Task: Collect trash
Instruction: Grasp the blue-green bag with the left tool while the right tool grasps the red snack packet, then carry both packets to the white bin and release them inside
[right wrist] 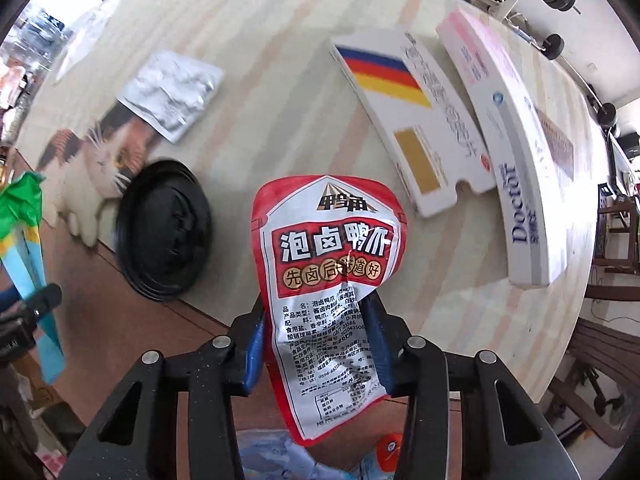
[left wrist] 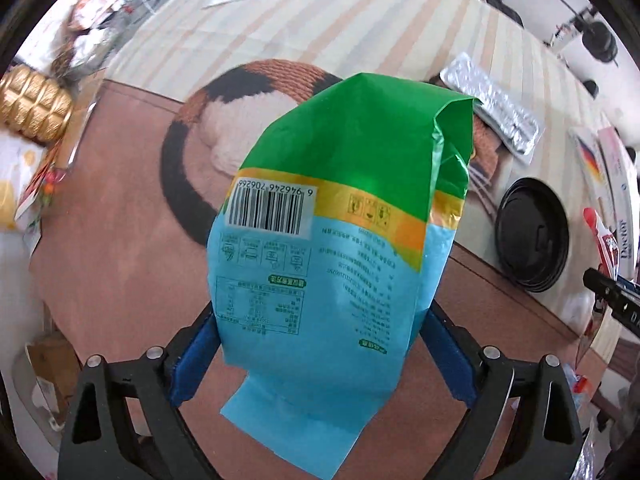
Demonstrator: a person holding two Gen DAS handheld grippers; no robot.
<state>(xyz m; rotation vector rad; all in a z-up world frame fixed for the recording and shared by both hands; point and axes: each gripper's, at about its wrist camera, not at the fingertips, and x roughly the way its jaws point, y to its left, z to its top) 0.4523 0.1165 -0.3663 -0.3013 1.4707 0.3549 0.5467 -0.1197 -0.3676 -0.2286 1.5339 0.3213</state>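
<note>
Tabletop (right wrist: 280, 92) striped, cat mat (left wrist: 240, 120) | left gripper (left wrist: 320, 344) pinches green-blue bag (left wrist: 332, 220) | right gripper (right wrist: 320, 340) pinches red packet (right wrist: 328, 280)

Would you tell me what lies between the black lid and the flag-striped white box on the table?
In the right wrist view, only bare striped tabletop separates the black lid from the flag-striped box; the red snack packet is held in front.

Your lid (right wrist: 162, 236) lies at the table (right wrist: 280, 92) edge, left of two boxes (right wrist: 416, 120); foil pack (right wrist: 172, 92) lies behind it.
</note>
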